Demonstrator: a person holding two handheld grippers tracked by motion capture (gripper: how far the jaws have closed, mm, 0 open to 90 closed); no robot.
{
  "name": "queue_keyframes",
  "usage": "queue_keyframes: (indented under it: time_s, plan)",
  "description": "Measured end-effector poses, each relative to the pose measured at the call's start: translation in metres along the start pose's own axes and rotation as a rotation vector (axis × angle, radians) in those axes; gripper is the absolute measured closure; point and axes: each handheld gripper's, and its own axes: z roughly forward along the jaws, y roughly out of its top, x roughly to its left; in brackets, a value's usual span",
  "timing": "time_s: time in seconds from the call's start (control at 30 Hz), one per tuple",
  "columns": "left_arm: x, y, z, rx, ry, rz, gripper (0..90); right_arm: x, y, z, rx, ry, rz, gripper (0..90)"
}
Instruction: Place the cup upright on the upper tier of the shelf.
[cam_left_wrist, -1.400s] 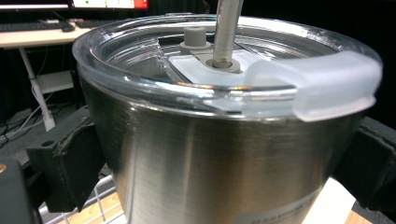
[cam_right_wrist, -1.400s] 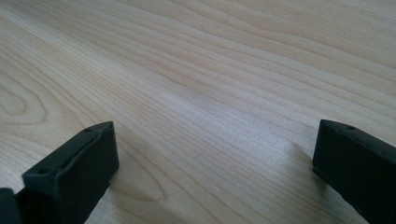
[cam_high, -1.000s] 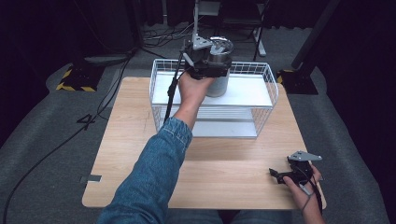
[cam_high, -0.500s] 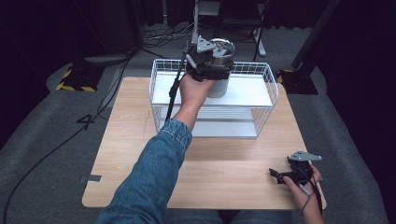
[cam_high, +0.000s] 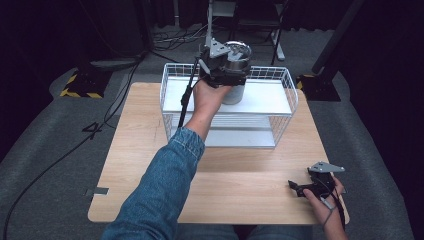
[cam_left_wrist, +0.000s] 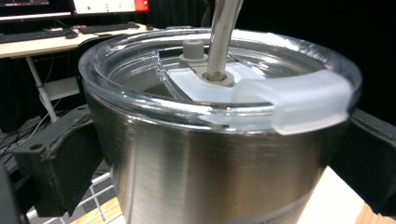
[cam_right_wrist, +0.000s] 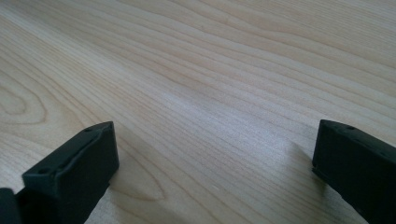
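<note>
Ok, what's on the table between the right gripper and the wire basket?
Nothing: in the high view bare wooden table runs from the right gripper to the wire basket. The right gripper view shows bare wood too.

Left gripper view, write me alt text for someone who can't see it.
A brushed steel tumbler with a clear plastic lid and a metal straw sits between the left gripper's two black jaws, one on each side. A white wire basket shows below, and a desk with keyboards lies behind.
</note>
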Motion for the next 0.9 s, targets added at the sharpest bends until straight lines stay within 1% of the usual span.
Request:
queue_keyframes:
  time_s: [0.2,0.37,0.47,0.63,0.9]
  plan:
    - [0.003,0.001,-0.010,-0.012,-0.009,-0.009,0.0,0.000,0.000,0.000,0.000,0.001,0.001,0.6]
    - [0.001,0.001,-0.020,-0.010,-0.006,0.008,0.0,0.000,0.000,0.000,0.001,0.001,-0.001,0.5]
    - [0.000,0.002,-0.028,-0.012,-0.011,0.013,0.0,0.000,0.000,0.000,0.001,0.001,-0.001,0.5]
    - [-0.005,0.005,-0.046,-0.029,-0.015,0.040,0.0,0.000,0.000,0.000,0.001,0.002,-0.001,0.5]
    - [-0.011,0.005,-0.075,-0.042,-0.026,0.048,0.0,0.000,0.000,0.000,0.001,0.002,-0.001,0.5]
